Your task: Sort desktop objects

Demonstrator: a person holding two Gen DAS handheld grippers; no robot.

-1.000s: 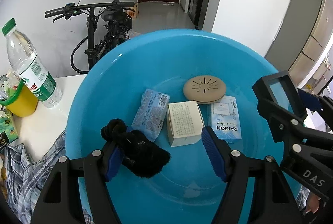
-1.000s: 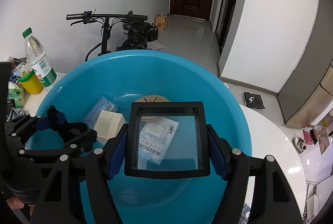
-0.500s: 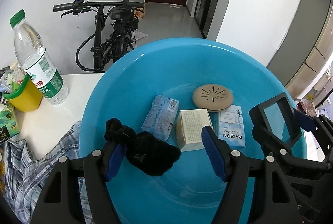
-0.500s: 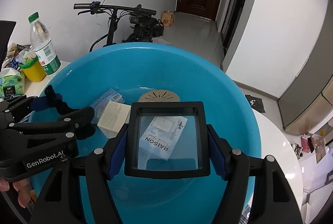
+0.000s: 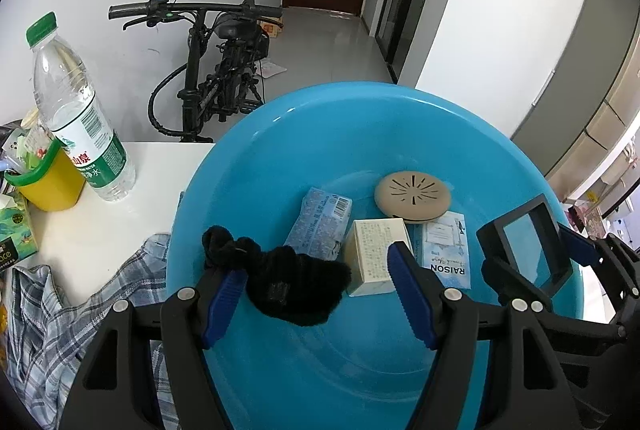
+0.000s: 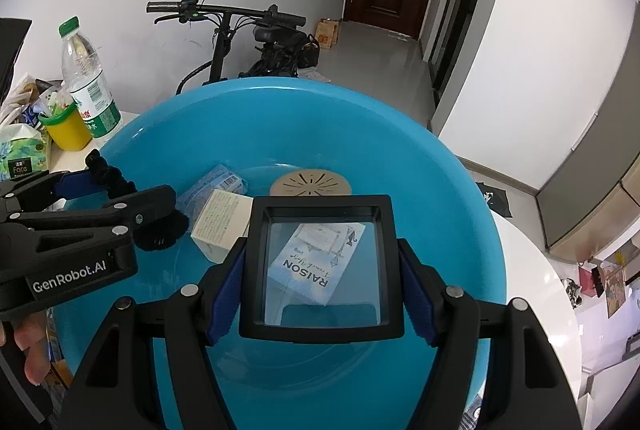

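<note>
A blue basin point(image 5: 280, 150) holds a pale blue packet point(image 5: 320, 226), a white box point(image 5: 372, 254), a beige slotted disc point(image 5: 412, 196) and a RAISON sachet point(image 5: 446, 250). Black knitted fabric point(image 5: 296, 282) lies against the left finger of my left gripper point(image 5: 318, 294), whose jaws stand wide over the basin; the right pad is clear of it. My right gripper point(image 6: 320, 286) is shut on a black square-framed lens point(image 6: 320, 204), held above the basin point(image 6: 400, 150) with the sachet showing through. From that side the left gripper point(image 6: 128, 188) reaches in over the fabric point(image 6: 116, 178).
On the white table point(image 5: 100, 222) left of the basin stand a water bottle point(image 5: 80, 118), a yellow cup point(image 5: 48, 182) and a tissue pack point(image 5: 12, 234). A plaid shirt point(image 5: 52, 310) lies by the basin. A bicycle point(image 5: 216, 78) leans behind. A hand point(image 6: 32, 346) holds the left gripper.
Both views have shifted a little and the basin sits slightly lower in them. Both grippers keep the same opening; the framed lens stays gripped.
</note>
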